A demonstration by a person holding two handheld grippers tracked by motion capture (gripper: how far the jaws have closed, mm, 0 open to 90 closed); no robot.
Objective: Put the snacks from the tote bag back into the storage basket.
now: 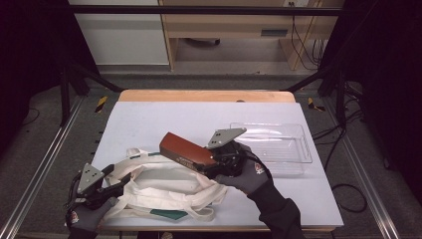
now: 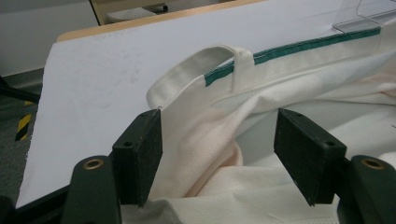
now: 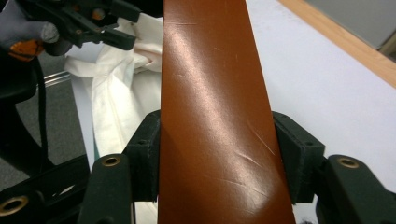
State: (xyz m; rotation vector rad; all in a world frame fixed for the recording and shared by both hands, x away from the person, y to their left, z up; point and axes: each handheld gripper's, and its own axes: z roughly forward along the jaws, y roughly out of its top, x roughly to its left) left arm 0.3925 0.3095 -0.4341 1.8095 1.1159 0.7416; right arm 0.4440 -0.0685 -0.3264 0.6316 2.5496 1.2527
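Observation:
A cream cloth tote bag (image 1: pixel 164 186) with green trim lies crumpled on the near left of the white table (image 1: pixel 149 119). My left gripper (image 1: pixel 121 182) is at the bag's left end, open, with a fold of the bag (image 2: pixel 205 140) and its handle loop (image 2: pixel 196 60) between the jaws. The cloth touches the left pad (image 2: pixel 140 154). My right gripper (image 1: pixel 211 162) is shut on a long reddish-brown box (image 1: pixel 185 151), held tilted above the bag's right side. The box (image 3: pixel 215 116) runs up between the pads (image 3: pixel 299 154).
A clear plastic tray (image 1: pixel 278 144) sits on the table's right side, just beyond my right hand. The table's wooden far edge (image 1: pixel 206 95) and metal frame rails (image 1: pixel 45 164) border the work area. In the right gripper view the left gripper (image 3: pixel 93 18) shows at top left.

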